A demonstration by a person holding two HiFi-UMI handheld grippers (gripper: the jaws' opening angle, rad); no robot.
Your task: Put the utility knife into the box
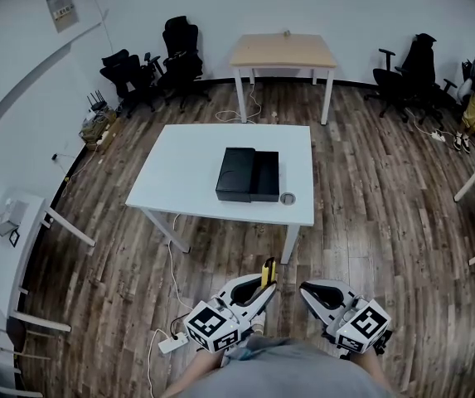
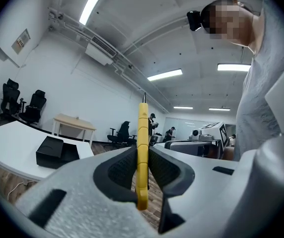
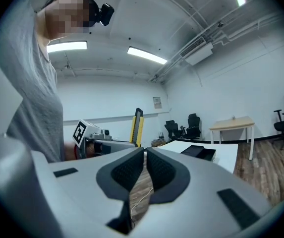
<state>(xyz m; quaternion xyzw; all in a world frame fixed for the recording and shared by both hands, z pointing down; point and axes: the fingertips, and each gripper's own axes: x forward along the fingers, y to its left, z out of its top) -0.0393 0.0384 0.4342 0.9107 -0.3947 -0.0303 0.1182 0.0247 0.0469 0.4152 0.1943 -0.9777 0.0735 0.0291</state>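
Office room, wood floor, white table in the middle. Left gripper is clamped on the yellow utility knife — it stands upright between the pads, dark tip up, over the floor short of the table's near edge. Right gripper is beside it, jaws together, nothing in them. On the table sits the black box, two parts side by side and touching, the right one lower — inside too dark to tell contents. Small round thing just beside its near right corner. Beige table and office chairs along the far wall.
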